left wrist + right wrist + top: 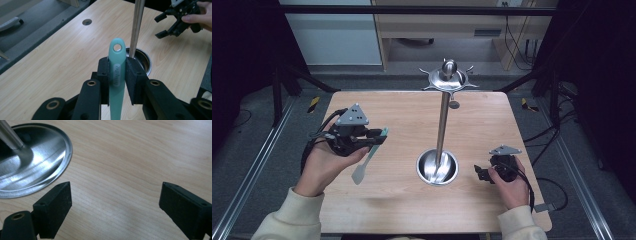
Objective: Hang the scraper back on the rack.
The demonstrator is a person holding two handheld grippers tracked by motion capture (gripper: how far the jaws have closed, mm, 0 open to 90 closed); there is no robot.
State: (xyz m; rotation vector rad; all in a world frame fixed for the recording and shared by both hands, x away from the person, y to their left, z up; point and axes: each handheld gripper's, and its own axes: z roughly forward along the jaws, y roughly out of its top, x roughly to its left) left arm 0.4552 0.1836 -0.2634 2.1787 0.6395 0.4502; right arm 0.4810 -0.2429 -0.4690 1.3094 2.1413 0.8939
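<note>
The left gripper clamps one mint-green spatula by its handle, hole-ended with a grey logo inset, blade hanging above the table. One steel hanging stand rises mid-table; the right gripper gapes wide, holding nothing

A light wooden table carries the things. On it stands a steel utensil stand, right of centre.

One marking is present: a raised brand word on the grey inset of the teal handle, center frame; letters too blurred to read.
</note>
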